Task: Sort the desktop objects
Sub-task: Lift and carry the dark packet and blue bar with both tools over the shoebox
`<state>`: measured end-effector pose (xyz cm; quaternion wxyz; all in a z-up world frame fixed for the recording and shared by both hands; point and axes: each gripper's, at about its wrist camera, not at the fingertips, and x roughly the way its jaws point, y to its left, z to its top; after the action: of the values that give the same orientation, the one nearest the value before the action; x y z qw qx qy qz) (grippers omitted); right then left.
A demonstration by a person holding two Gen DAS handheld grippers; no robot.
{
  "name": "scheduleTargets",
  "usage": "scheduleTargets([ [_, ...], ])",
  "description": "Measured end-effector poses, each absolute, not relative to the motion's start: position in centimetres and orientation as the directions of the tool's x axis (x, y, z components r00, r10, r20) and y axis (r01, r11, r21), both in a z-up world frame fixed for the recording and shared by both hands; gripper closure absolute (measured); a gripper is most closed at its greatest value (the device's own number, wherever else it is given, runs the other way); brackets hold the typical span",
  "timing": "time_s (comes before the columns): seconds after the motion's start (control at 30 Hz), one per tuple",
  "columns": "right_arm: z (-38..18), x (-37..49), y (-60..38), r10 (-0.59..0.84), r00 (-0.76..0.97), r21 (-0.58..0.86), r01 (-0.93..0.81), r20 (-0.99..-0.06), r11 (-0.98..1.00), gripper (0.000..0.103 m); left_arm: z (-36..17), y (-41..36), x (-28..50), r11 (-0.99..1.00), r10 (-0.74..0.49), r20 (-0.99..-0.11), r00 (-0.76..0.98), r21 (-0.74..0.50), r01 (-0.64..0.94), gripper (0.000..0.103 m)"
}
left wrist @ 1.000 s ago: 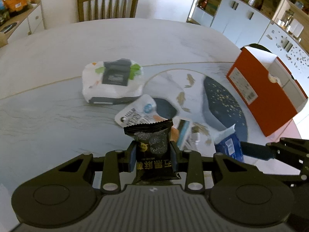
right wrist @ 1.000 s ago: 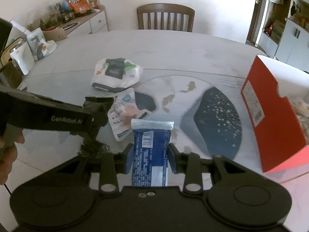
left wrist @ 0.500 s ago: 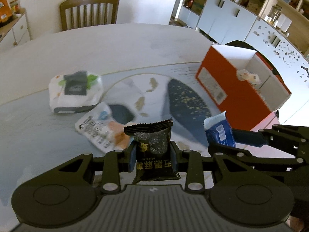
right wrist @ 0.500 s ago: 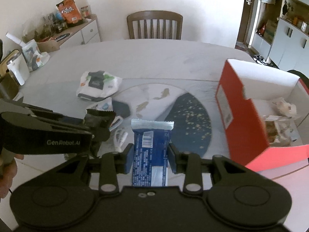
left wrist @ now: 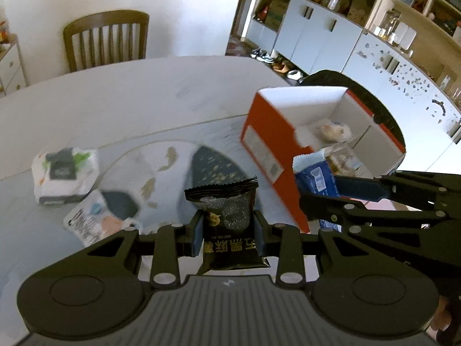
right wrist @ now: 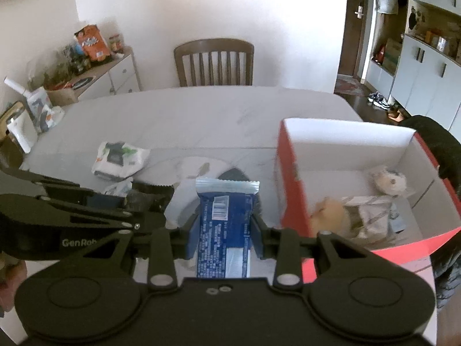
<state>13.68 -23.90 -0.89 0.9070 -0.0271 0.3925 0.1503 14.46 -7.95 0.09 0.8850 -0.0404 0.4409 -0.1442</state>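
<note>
Moved: since a second ago we see both hand-held grippers carried rightward toward the orange box (right wrist: 291,178); its open inside now fills the right wrist view, where before only its outer wall showed.
Left hand-held gripper (left wrist: 227,232): clenched on a black snack packet (left wrist: 227,225), held upright above the counter (left wrist: 115,106).
Right hand-held gripper (right wrist: 224,232): clenched on a blue snack bar wrapper (right wrist: 224,225), just beside the box's near corner.
Box contents: we make out pale wrapped items (right wrist: 371,216) on the white floor, too blurred to name.
On the counter: a white wet-wipes pack (left wrist: 64,174) and a flat white pouch (left wrist: 95,220), near each other, well left of the box.
Cut off: the box's near wall is hidden behind the right hand-held gripper's body.
Hard to read: the black packet's print runs upside down; the blue wrapper's small text is illegible.
Behind: a wooden chair (right wrist: 214,63) at the counter's far edge.
</note>
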Motion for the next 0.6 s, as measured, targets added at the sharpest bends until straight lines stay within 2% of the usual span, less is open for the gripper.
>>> scheduleTargets([
  [0.6,1.3,17.3,-32.8,0.226,0.699,0.071,-0.244,-0.679,0.967,0.067,2.5,-15.8,18.2,0.939,-0.331,-0.734,0.593,-0.192,0.287,0.07],
])
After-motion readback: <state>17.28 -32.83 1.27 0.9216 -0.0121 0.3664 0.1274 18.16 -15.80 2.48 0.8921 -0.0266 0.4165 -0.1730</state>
